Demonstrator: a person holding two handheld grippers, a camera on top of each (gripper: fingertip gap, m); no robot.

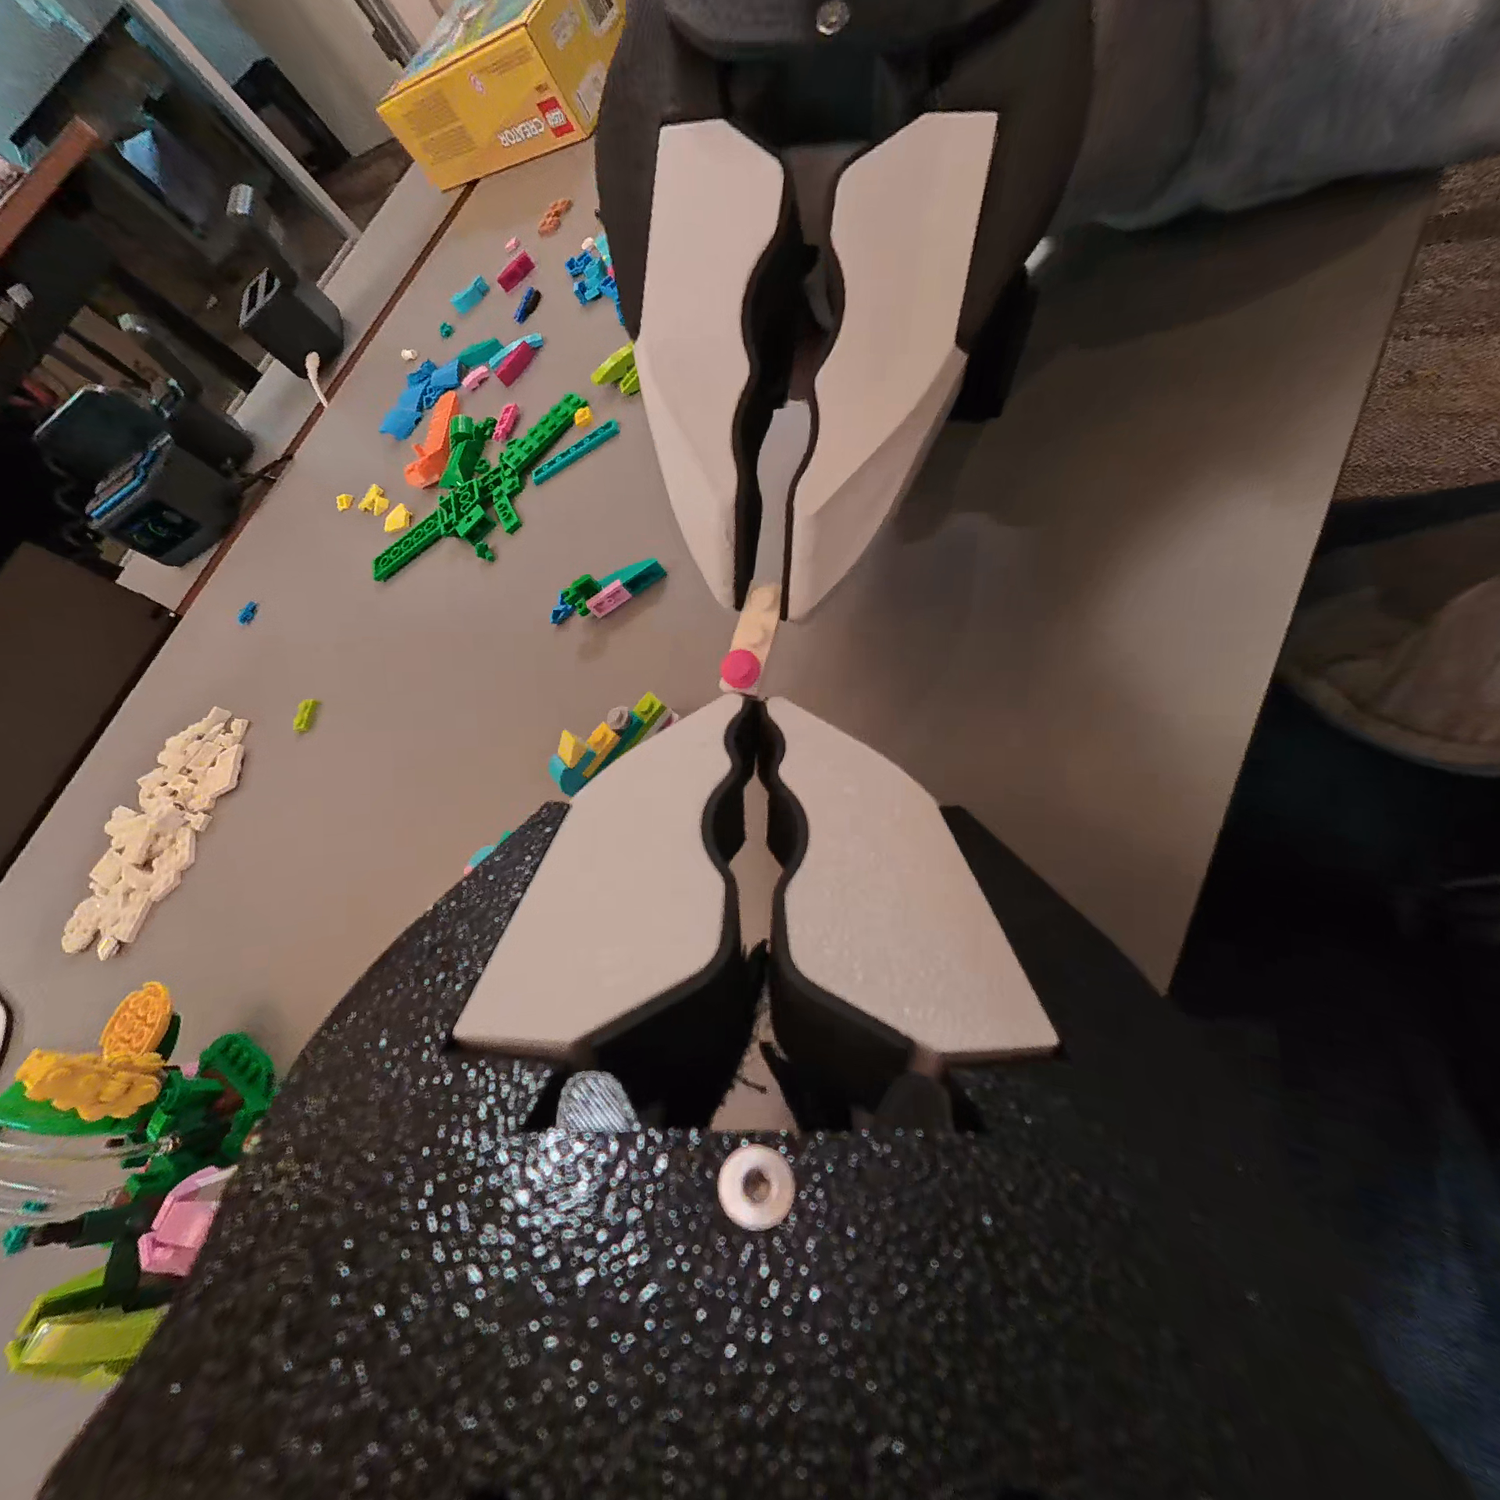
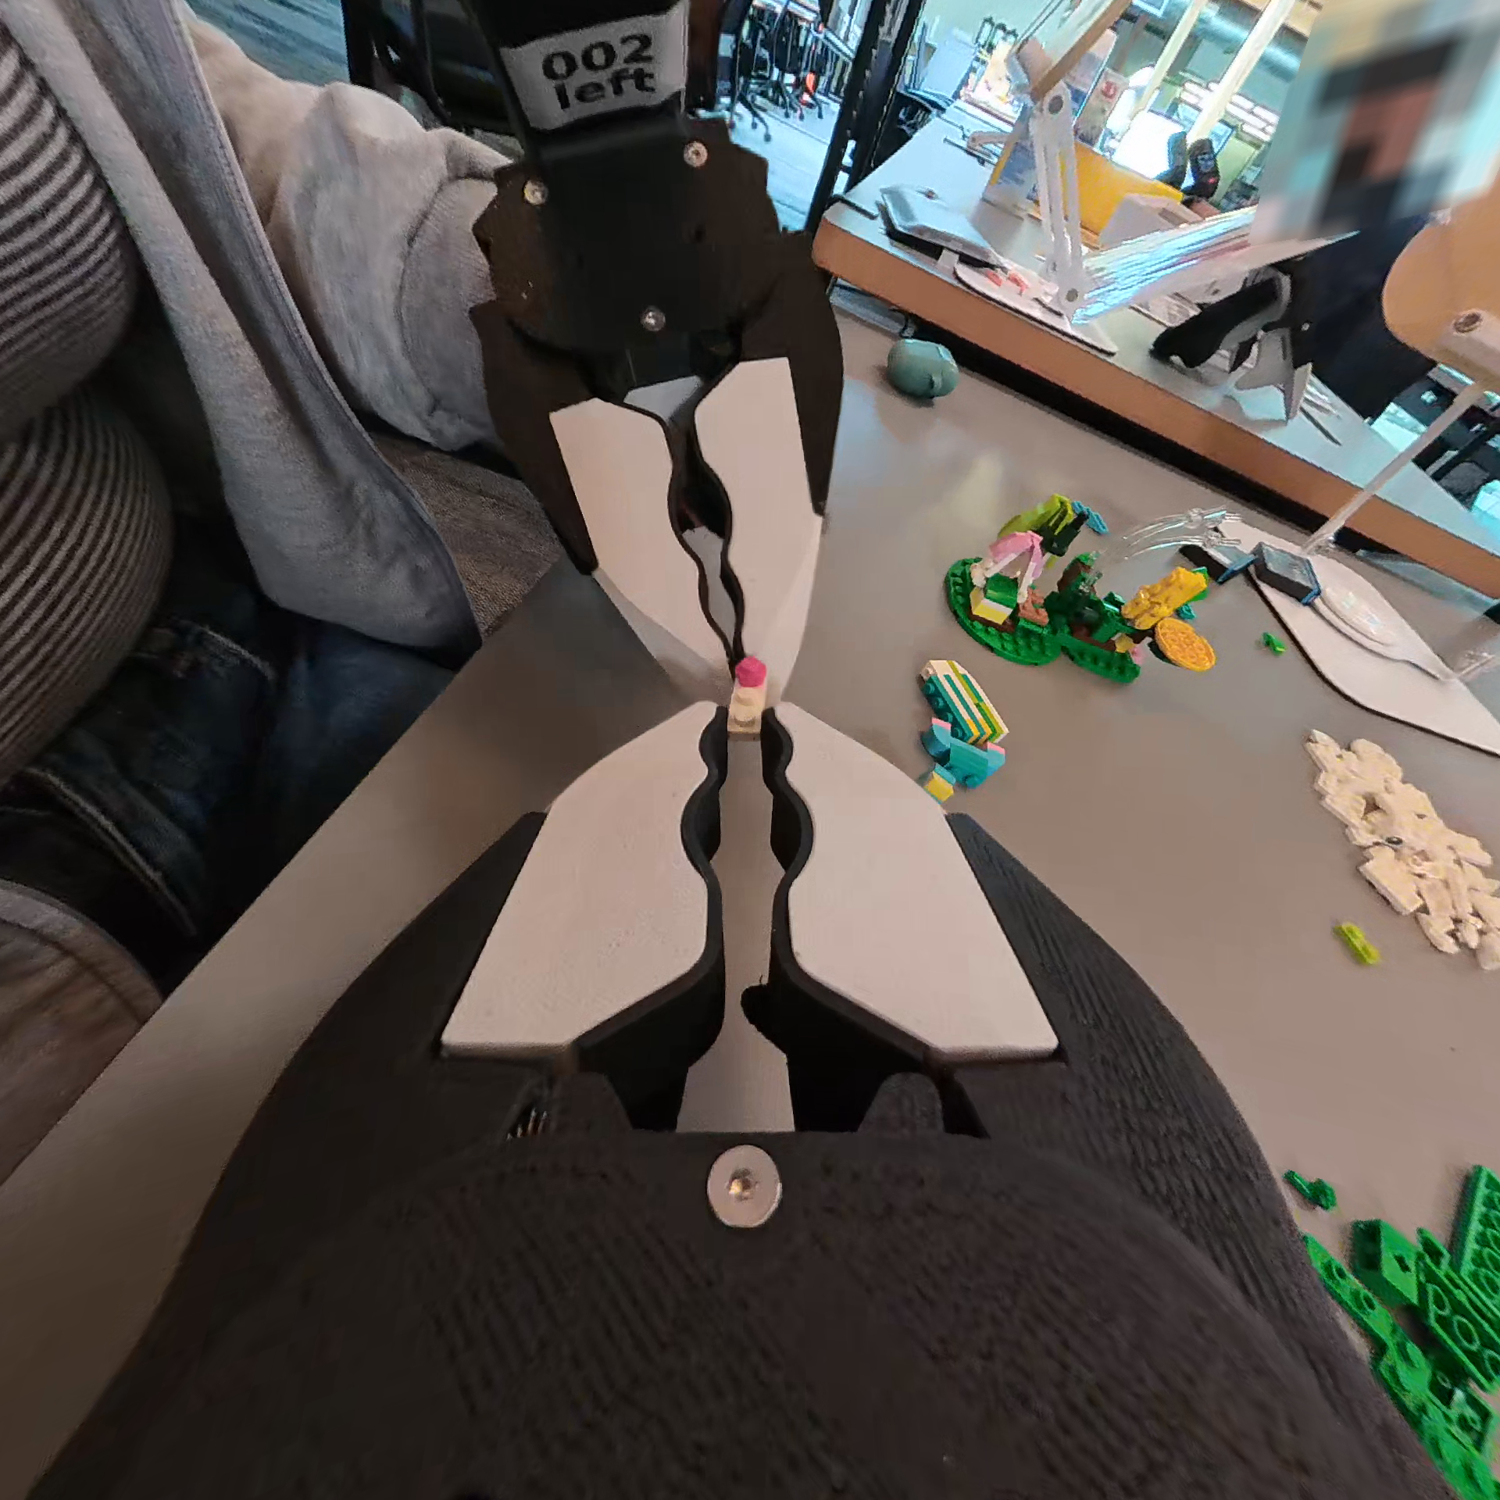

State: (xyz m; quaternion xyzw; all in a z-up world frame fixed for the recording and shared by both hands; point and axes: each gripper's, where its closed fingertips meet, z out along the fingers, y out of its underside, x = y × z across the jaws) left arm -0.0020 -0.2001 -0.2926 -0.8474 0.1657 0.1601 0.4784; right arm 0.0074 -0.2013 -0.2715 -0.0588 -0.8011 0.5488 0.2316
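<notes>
Your left view: looks close along its fingers, facing your right hand-held gripper (image 1: 759, 605) | right view: opposite direction | shared: table (image 1: 1055, 568) middle.

The right gripper (image 2: 745, 718) clamped one end of a small white plate (image 2: 744, 708), its pads pressed on both sides. A pink round stud (image 2: 749, 670) sat on the plate's far end, at the closed tips of the left gripper (image 2: 740, 661) opposite. Right of the plate lay a teal striped model (image 2: 962, 734), a green garden model (image 2: 1079, 601) and a white brick pile (image 2: 1412, 844) on the grey table (image 2: 1055, 974).
</notes>
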